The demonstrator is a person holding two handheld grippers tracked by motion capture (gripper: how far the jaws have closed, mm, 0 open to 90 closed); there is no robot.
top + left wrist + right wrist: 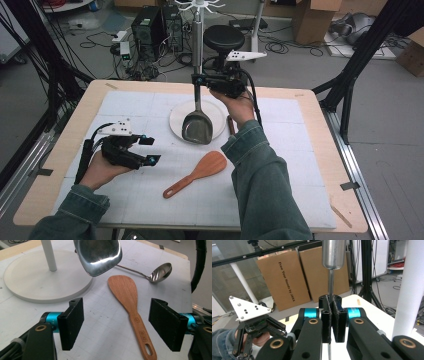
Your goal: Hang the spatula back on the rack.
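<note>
My right gripper is shut on the thin neck of a metal spatula, which hangs upright with its blade low over the white round base of a hook stand. In the right gripper view the jaws pinch the thin rod, and the thick handle rises above them. My left gripper hovers open over the white mat at the left, nothing between its pads. Ahead of it lie a wooden spatula and a metal ladle, with the spatula's blade above.
The stand's white pole rises from its base, with hooks on top. The wooden spatula lies mid-mat beside the right sleeve. A black stool, computers and cardboard boxes stand on the floor beyond the table's far edge.
</note>
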